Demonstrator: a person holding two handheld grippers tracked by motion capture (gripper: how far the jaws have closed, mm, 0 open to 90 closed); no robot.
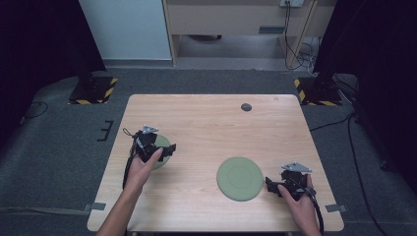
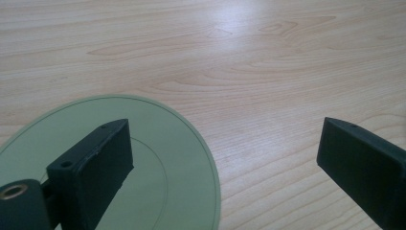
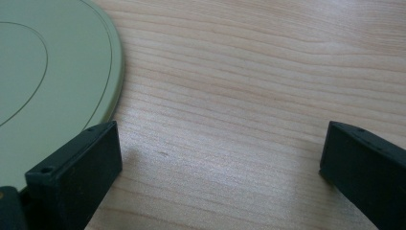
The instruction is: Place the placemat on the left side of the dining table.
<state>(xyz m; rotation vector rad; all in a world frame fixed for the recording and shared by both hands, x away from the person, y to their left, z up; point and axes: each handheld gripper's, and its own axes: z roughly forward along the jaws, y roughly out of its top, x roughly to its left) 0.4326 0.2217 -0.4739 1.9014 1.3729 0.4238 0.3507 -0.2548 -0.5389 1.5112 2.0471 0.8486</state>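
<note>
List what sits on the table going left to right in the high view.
Left gripper over a green plate → larger green plate → right gripper.

Left gripper, looking along its own two black jaws, which are standing wide apart with nothing between them but bare wood. The jaw at lower left is lying over a round, flat green plate; whether it is touching the plate cannot be told. The jaw at lower right is sitting over the wooden table, well clear of the plate's rim. The plate is lying flat on the table at lower left, its edge and a fainter inner ring showing. Light is glaring on the tabletop near the upper edge.
</note>
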